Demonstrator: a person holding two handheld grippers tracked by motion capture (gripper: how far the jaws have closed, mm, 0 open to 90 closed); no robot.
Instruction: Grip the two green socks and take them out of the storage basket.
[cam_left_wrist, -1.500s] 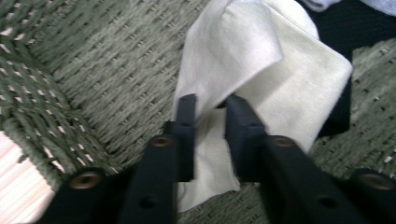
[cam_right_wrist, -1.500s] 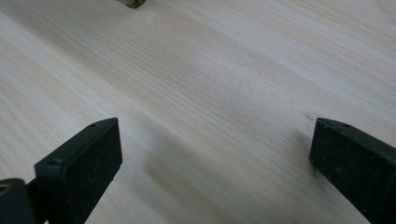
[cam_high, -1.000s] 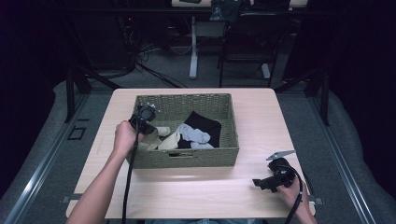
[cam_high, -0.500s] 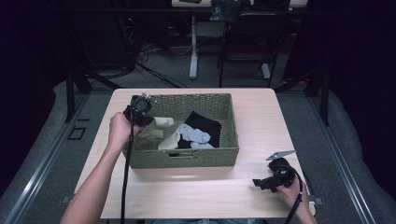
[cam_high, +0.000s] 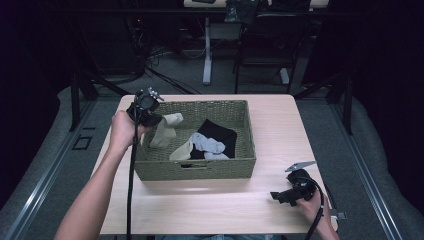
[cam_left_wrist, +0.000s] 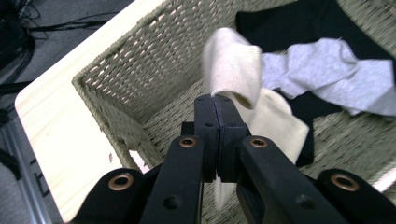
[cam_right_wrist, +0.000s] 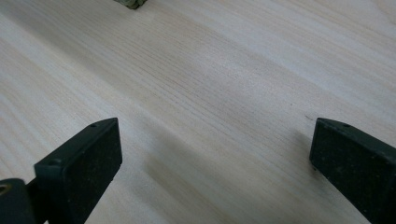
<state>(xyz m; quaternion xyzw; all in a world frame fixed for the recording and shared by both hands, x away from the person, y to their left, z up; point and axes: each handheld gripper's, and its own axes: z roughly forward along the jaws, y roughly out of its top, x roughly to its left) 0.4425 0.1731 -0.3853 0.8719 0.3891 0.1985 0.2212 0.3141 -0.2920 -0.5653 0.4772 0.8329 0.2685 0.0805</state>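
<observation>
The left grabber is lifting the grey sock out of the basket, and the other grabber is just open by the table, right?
Not quite: the left gripper is shut on the cream sock, as the left gripper view shows. The grey sock lies in the basket. The right gripper is open over the table.

Both forearms are bare, with no sleeve in sight in the high view. The left gripper (cam_high: 145, 107) is a black block with small pale fittings on top, and a black cable trails down from it beside the forearm. In the left gripper view its two jaws are flat matte black bars carried on black link arms, each pinned with brass-coloured rivets and small dark screw holes. The right gripper (cam_high: 292, 189) is black too, topped by a grey three-cornered plate, with a black cable. Its jaws (cam_right_wrist: 210, 158) end in blocky matte pads with tiny holes.
</observation>
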